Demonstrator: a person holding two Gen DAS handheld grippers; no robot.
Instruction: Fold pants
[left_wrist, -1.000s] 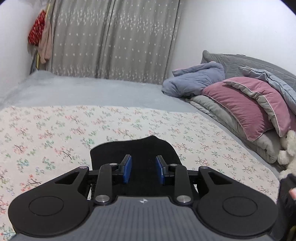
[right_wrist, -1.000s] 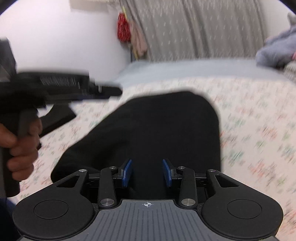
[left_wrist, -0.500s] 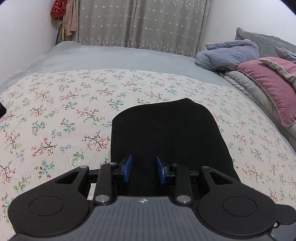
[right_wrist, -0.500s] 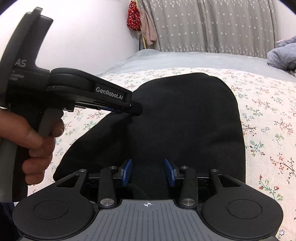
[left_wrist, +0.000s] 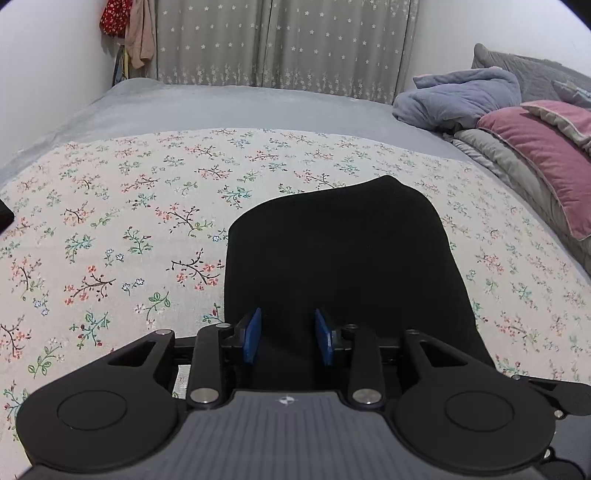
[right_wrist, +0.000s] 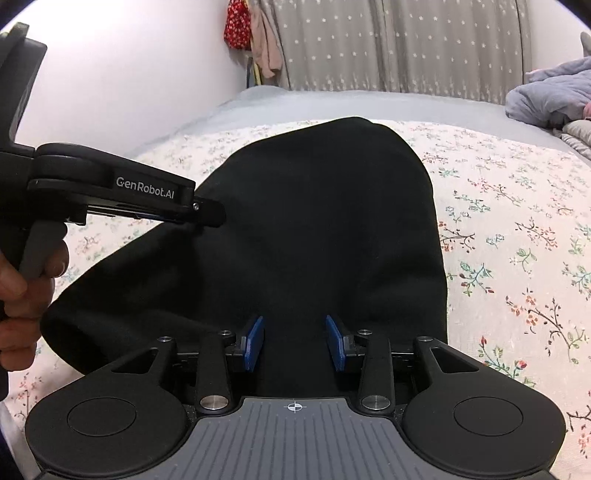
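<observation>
- The pants (left_wrist: 340, 266) are plain black, of a soft matte cloth with no pattern or visible seams.
- They lie flat as a folded bundle on the flowered bedspread (left_wrist: 110, 229), near its front edge and towards the side where the pink pillow (left_wrist: 546, 155) is stacked.
- The far end is rounded, with a small raised point at one corner, well short of the bedspread's far edge.
- From the right wrist view the pants (right_wrist: 325, 229) widen towards the near left, where a loose flap spreads out over the bedspread (right_wrist: 517, 236).
</observation>
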